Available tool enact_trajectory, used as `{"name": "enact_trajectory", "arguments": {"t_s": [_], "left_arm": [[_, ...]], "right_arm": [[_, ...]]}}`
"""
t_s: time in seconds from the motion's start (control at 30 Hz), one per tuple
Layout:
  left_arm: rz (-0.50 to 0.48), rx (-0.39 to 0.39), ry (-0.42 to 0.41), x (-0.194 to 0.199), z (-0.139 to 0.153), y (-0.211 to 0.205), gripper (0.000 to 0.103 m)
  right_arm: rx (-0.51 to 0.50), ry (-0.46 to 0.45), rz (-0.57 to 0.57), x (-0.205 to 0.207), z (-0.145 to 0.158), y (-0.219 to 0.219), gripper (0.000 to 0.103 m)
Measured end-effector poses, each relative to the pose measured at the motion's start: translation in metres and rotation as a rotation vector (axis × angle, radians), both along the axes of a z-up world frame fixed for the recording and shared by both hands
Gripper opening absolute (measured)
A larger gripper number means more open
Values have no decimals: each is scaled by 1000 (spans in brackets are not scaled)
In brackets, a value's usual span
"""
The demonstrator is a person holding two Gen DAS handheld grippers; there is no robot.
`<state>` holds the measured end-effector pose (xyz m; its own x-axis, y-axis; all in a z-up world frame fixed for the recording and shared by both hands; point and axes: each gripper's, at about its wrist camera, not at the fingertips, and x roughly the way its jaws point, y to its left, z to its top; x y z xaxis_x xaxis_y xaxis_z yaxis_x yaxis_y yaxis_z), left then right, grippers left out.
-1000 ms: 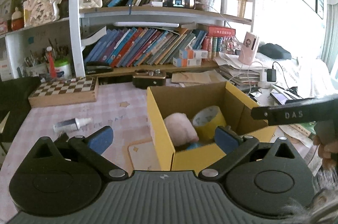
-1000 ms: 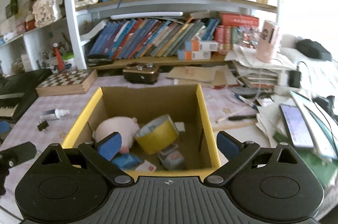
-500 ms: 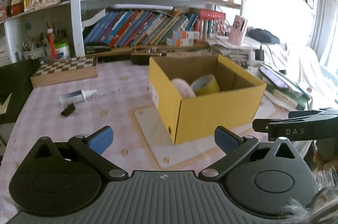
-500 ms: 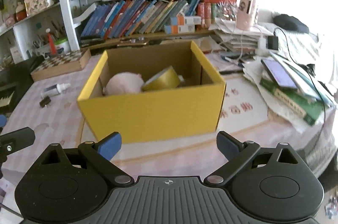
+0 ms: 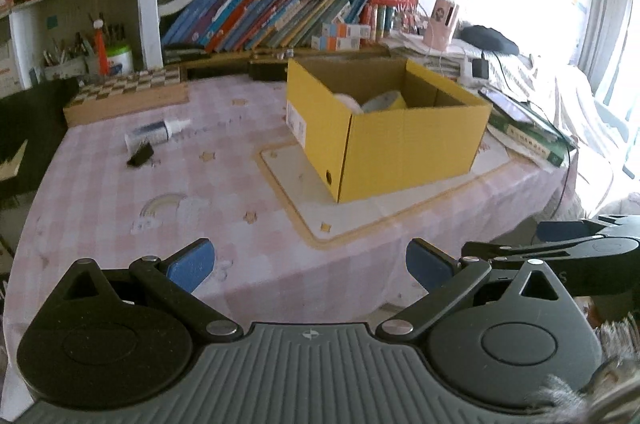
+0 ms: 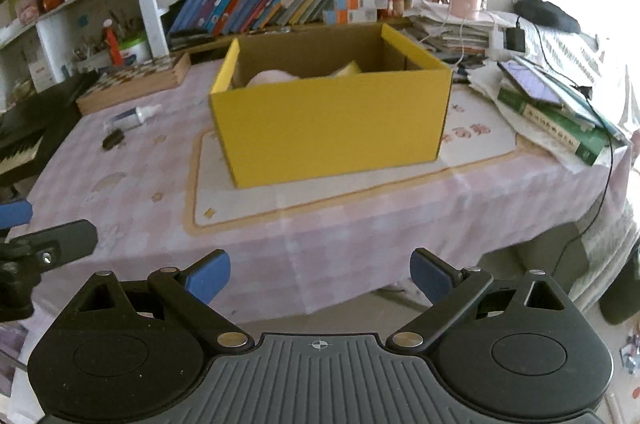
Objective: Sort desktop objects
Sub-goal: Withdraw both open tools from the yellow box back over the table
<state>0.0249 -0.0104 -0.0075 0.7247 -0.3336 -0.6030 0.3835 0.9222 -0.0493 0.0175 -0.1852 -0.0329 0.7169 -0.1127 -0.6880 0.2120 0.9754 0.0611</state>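
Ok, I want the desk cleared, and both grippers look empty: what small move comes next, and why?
Probably send the left gripper, open and empty, forward and left toward the small bottle lying beside the black clip. Both sit loose on the tablecloth, outside the yellow box that already holds other things.

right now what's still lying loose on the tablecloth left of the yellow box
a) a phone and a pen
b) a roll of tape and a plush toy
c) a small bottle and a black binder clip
c: the small bottle and the black binder clip lie side by side on the tablecloth, left of the yellow box.
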Motion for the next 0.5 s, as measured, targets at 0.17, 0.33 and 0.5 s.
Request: {"name": "enact_trajectory", "arguments": {"t_s": [0.17,0.33,0.5], "left_arm": [[0,5,42,-7,-9,14,103],[30,2,68,-12,-13,31,103],[52,1,78,-14,-16,43,103]], "right_arm": [[13,19,11,-6,-6,17,98],[22,42,39,-7,-12,35,98],[22,54,75,-5,-14,50,98]]}}
